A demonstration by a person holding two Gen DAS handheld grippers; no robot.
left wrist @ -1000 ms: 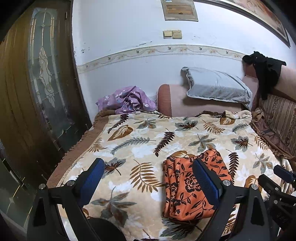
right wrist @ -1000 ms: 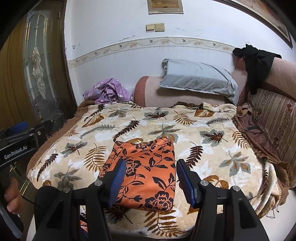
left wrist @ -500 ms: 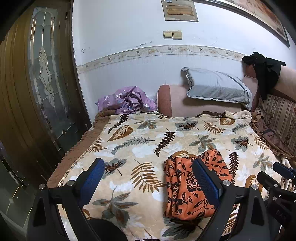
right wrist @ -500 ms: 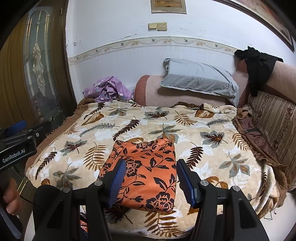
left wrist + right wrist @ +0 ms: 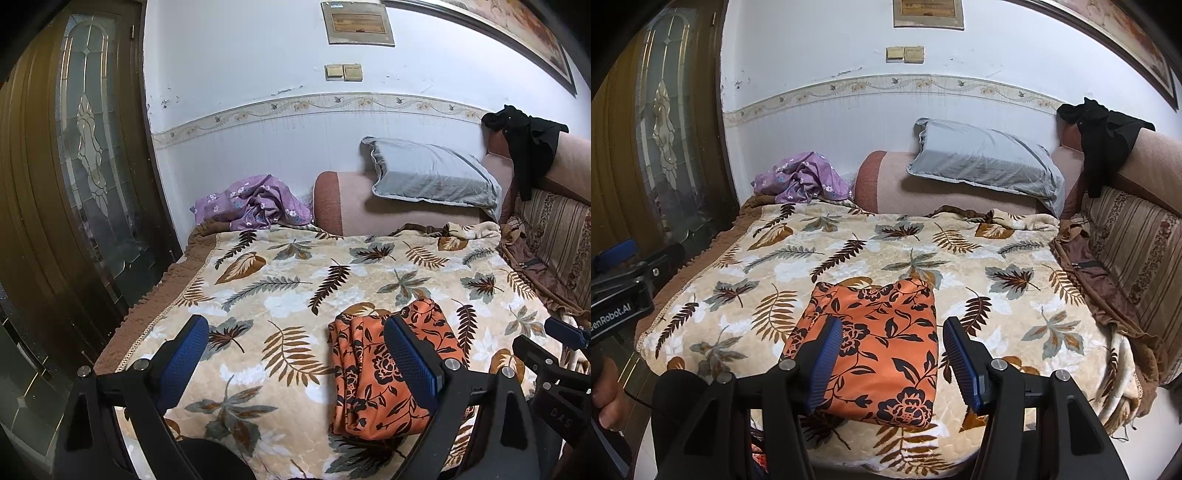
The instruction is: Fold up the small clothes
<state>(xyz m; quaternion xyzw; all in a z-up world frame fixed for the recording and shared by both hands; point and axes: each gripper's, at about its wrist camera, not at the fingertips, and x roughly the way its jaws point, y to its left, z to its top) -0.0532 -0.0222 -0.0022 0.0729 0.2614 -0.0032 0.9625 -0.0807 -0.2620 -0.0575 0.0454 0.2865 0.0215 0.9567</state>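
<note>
Orange floral cloth, folded into a rectangle, lies flat near the front edge of the leaf-print blanket while I hold my right gripper above it and my left gripper beside it, both spread wide and holding nothing.

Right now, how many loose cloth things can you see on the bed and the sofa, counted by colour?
Orange floral garment, folded on the leaf blanket: 1
Purple floral garment, crumpled at the far end: 1
Black garment, hung over the sofa back: 1
Grey pillow: 1
Total: 4
</note>
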